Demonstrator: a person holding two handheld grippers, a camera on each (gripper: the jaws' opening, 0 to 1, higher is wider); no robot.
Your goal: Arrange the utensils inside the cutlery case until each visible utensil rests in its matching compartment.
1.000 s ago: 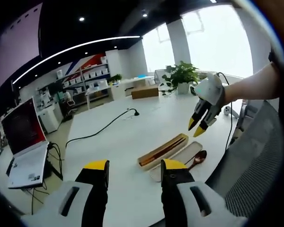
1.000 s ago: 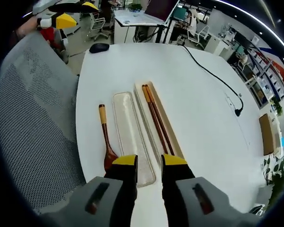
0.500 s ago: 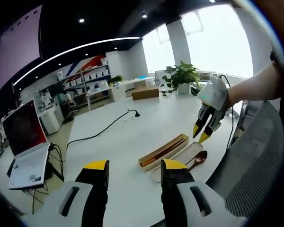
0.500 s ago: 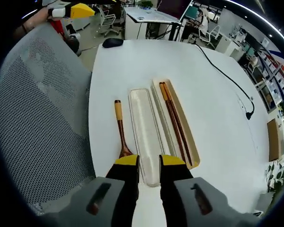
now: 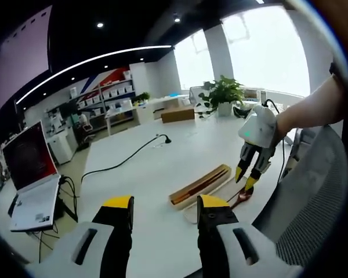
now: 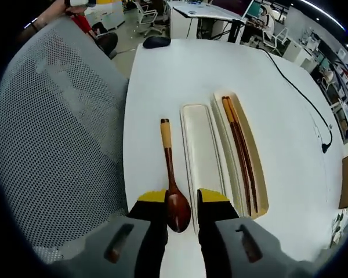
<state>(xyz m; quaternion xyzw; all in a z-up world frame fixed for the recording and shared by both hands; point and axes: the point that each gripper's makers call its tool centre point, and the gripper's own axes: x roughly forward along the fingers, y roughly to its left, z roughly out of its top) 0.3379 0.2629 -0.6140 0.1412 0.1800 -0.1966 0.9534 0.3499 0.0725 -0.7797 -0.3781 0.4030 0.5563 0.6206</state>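
wooden spoon (image 6: 175, 197) between right gripper (image 6: 182, 198) fingers

Open-plan office. Evidence: large white round-ended meeting table (image 5: 162, 168) with a black cable (image 5: 124, 156) across it; open laptop with red screen (image 5: 26, 174) on a side desk; grey mesh office chair (image 6: 52, 133); wall shelving with white boxes (image 5: 107, 92); potted green plant (image 5: 223, 95) by bright windows; black computer mouse (image 6: 156, 41).

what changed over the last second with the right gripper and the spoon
The right gripper came down and across from over the clear lid to the wooden spoon; its open jaws now straddle the spoon's bowl, not yet closed on it. The left gripper stayed open and raised. Spoon, lid and the chopsticks in the case lie where they were on the table.
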